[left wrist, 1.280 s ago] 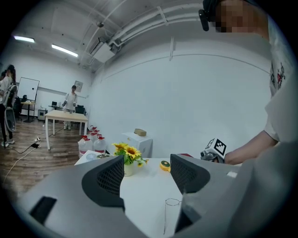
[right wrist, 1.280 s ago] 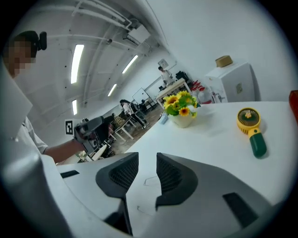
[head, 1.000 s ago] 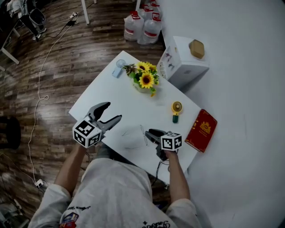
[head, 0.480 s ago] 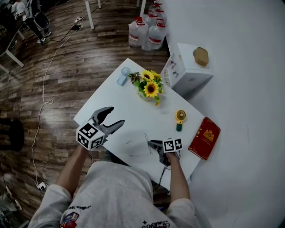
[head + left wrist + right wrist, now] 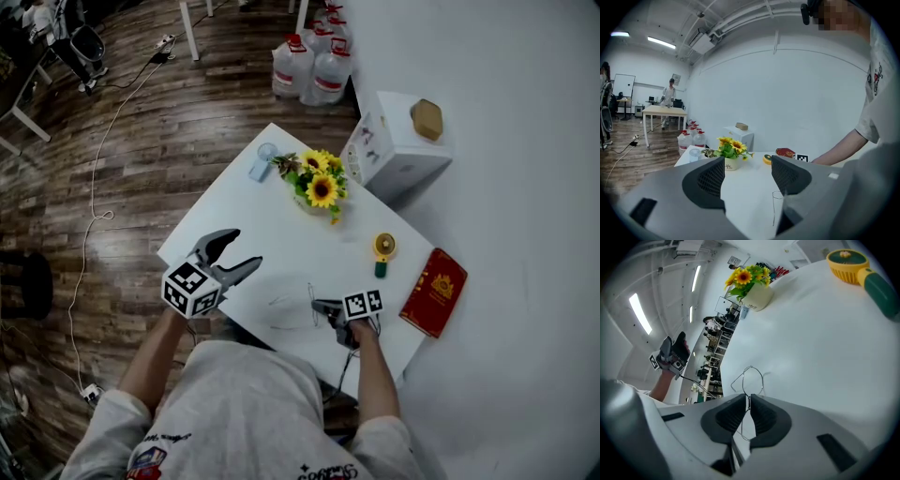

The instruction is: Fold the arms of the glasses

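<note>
Thin wire-framed glasses [image 5: 291, 310] lie on the white table [image 5: 281, 234] near its front edge. In the right gripper view one lens loop [image 5: 751, 376] shows just beyond the jaws. My right gripper [image 5: 320, 306] is low at the glasses' right end, its jaws closing with the thin wire pinched between the pads [image 5: 749, 399]. My left gripper [image 5: 242, 249] hovers left of the glasses, apart from them, open and empty. In the left gripper view the glasses [image 5: 777, 206] show beside the right jaw of that gripper [image 5: 747, 180].
A pot of sunflowers [image 5: 319, 187] stands at the table's far side, with a small blue fan [image 5: 262, 159] left of it. A yellow-and-green hand fan [image 5: 382, 251] and a red book [image 5: 433, 292] lie at the right. Beyond the table are a white box [image 5: 398, 150] and water bottles [image 5: 314, 70].
My right gripper has sunk to the table at the glasses' right end, rolled, and its jaws have closed onto the wire. The left gripper has hardly moved.
</note>
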`<state>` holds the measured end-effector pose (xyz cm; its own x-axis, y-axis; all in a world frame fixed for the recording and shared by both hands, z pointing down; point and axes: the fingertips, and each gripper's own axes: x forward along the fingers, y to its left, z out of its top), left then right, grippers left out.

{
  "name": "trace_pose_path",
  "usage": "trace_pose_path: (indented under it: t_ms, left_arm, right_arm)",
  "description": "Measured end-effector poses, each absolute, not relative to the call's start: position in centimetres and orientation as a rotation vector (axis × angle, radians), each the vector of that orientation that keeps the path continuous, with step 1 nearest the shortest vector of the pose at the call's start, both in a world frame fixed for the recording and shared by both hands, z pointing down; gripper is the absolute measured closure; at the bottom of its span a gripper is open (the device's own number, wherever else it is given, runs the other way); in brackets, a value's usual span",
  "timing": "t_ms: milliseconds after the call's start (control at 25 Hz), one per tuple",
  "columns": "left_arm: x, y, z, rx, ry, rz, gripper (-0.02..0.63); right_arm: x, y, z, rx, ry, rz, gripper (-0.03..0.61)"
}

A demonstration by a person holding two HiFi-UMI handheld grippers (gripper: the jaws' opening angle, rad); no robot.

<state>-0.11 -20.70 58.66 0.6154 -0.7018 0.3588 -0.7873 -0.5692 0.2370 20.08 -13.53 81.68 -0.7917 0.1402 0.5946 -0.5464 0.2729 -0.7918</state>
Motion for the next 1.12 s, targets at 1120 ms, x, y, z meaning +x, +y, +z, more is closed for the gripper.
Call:
trace_pose_path:
  t_ms: [1120]
  left_arm:
    - [1.3,-22.4,60.4,2.452,-1.046,0.208,0.311]
  right_arm:
    - [22.4,-21.4,70.4,0.868,-2.168,1.663,0.560]
